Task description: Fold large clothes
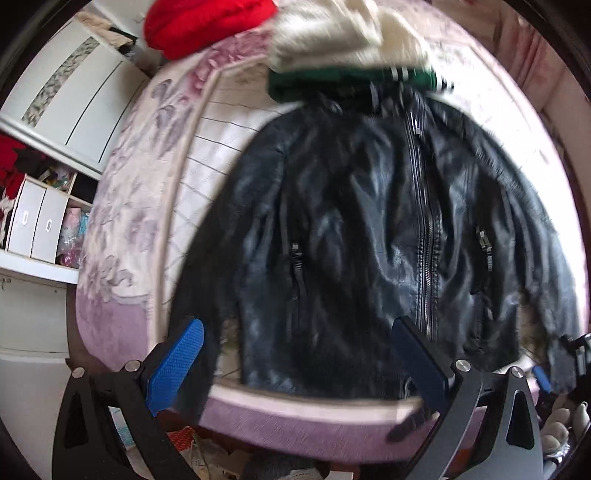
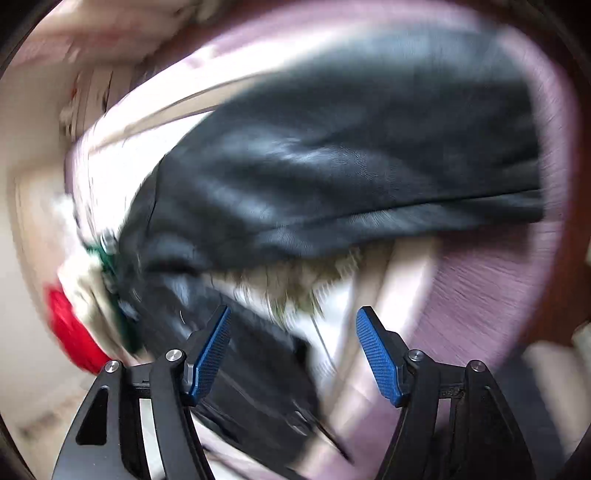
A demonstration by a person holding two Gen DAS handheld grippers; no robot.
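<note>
A black leather jacket (image 1: 362,236) lies flat, front up and zipped, on a bed with a lilac floral cover (image 1: 122,206). Its sleeves spread to both sides and its hem is near the bed's front edge. My left gripper (image 1: 299,365) is open and empty, hovering above the hem. In the blurred right wrist view the jacket's sleeve (image 2: 351,177) crosses the frame, with a fur-like lining (image 2: 295,284) showing under it. My right gripper (image 2: 293,354) is open and empty above the jacket near that sleeve. Its blue tip (image 1: 541,378) shows at the right of the left wrist view.
At the head of the bed lie a red knit (image 1: 207,26), a white fluffy garment (image 1: 340,37) and a green striped one (image 1: 354,83). A white wardrobe with shelves and boxes (image 1: 44,206) stands left of the bed. Clutter lies on the floor below the bed edge.
</note>
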